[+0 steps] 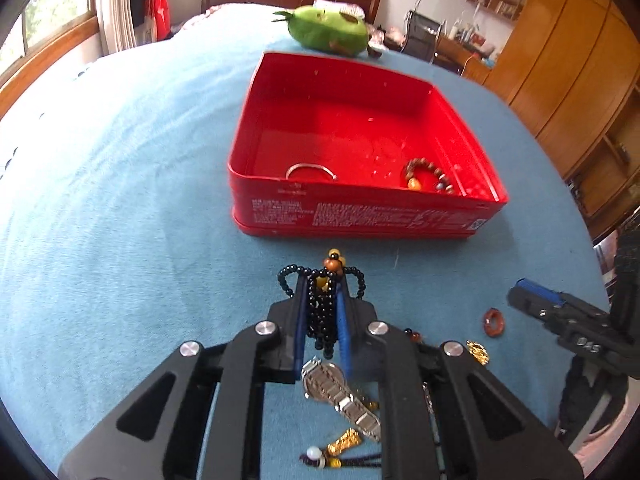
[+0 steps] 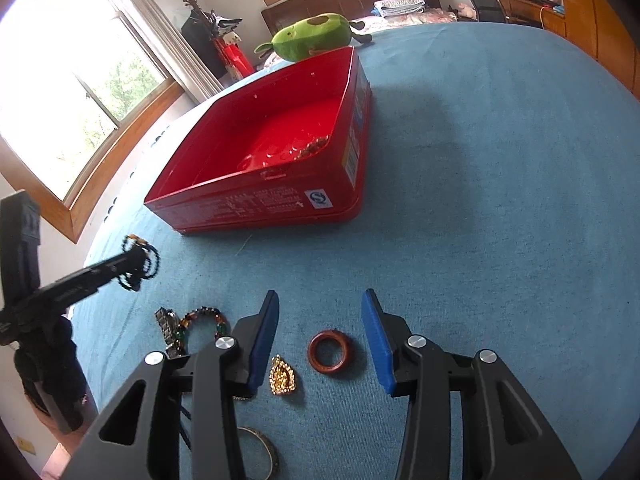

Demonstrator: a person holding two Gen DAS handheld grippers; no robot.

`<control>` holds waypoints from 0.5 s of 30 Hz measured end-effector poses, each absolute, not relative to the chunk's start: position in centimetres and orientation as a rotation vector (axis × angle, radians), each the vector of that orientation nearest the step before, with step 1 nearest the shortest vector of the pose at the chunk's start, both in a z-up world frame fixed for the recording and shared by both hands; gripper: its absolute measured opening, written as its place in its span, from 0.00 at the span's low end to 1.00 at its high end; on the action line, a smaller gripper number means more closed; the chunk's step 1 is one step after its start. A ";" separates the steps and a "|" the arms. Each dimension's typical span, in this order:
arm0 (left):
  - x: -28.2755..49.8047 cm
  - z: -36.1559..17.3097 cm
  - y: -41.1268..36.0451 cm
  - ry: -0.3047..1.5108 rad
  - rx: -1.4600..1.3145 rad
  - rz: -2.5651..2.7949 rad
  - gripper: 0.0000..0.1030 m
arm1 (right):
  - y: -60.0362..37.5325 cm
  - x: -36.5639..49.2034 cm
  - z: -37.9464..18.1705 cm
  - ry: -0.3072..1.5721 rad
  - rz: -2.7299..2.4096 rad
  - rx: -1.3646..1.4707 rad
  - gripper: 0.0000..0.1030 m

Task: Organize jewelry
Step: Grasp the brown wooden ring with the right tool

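My left gripper [image 1: 322, 286] is shut on a black bead bracelet [image 1: 320, 312] with orange beads, lifted off the blue bedcover, just short of the red tin box [image 1: 360, 208]. From the right wrist view the same bracelet [image 2: 140, 260] hangs from the left gripper's tip. Inside the box lie a silver bangle [image 1: 310, 171] and a brown bead bracelet [image 1: 426, 176]. My right gripper [image 2: 320, 304] stands open above a brown ring [image 2: 330, 351], with a gold pendant [image 2: 282, 376] beside its left finger. Nothing is between its pads.
On the cover below the left gripper lie a metal watch [image 1: 340, 392] and a gold tassel charm [image 1: 344, 442]. A second bangle [image 2: 260, 452] and a coloured bead bracelet [image 2: 202, 320] lie near the right gripper. A green plush toy [image 1: 330, 30] sits behind the box.
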State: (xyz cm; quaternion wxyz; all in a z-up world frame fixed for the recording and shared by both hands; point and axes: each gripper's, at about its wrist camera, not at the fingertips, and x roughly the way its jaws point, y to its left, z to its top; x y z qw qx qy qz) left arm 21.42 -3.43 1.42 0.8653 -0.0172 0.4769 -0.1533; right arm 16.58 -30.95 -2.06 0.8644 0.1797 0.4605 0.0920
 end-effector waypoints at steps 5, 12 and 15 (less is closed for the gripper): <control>20.8 1.5 -3.4 1.003 -0.014 -0.303 0.11 | -30.8 16.5 -2.9 1.004 0.157 0.363 0.42; 21.1 0.2 -1.6 1.039 0.003 -0.220 0.11 | -30.3 15.9 -3.9 1.038 0.147 0.352 0.42; 20.7 0.3 -1.1 1.036 -0.002 -0.226 0.11 | -29.8 15.7 -4.2 1.048 0.143 0.333 0.42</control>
